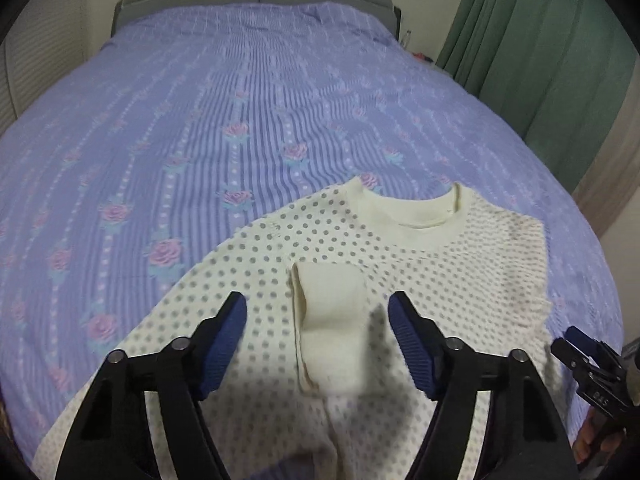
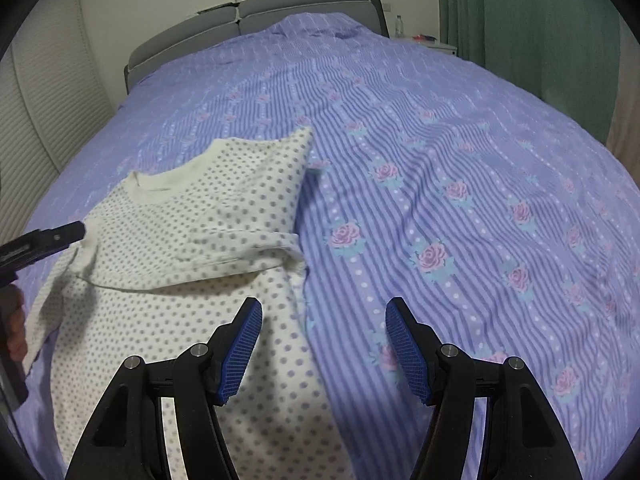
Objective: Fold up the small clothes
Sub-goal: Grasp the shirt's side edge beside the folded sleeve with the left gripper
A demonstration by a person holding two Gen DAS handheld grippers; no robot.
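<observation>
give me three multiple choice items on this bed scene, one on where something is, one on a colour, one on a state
1. Where does the dotted shirt lie?
A. on the bedspread
B. on the floor
C. over the headboard

2. What colour is the curtain?
A. red
B. green
C. yellow

3. How do the fingers of the left gripper stand?
A. clamped on the collar
B. apart, with nothing pinched between them
C. out of view

Answers:
1. A, the shirt is spread on the purple flowered bedspread, near its close edge.
2. B, the curtain beside the bed is green in both views.
3. B, the blue fingers stand apart above the shirt's cream cuff, and none presses the cloth.
</observation>
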